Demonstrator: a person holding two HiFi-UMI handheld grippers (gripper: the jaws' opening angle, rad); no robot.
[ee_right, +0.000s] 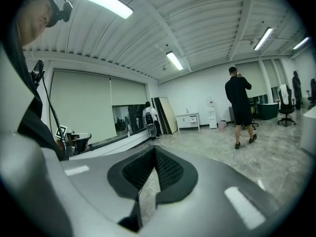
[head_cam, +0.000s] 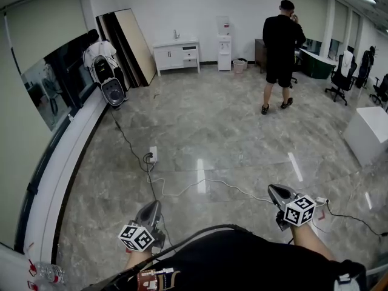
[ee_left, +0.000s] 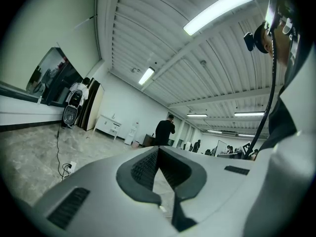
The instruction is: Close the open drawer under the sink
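Left gripper [ee_left: 157,152] has its jaws closed tip to tip with nothing between them, and right gripper [ee_right: 154,151] is likewise closed and empty. Both are held low, well apart from the sink cabinet [head_cam: 176,54] and pointing roughly toward it across the floor [head_cam: 212,132]. The drawer [head_cam: 190,55] is on that cabinet's right side, too small to tell how far out it stands, while 1 person in black [head_cam: 280,41] stands right of the cabinet, beyond a water dispenser [head_cam: 224,44] just beside it.

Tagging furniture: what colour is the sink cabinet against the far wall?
White; the sink cabinet shows best in the head view.
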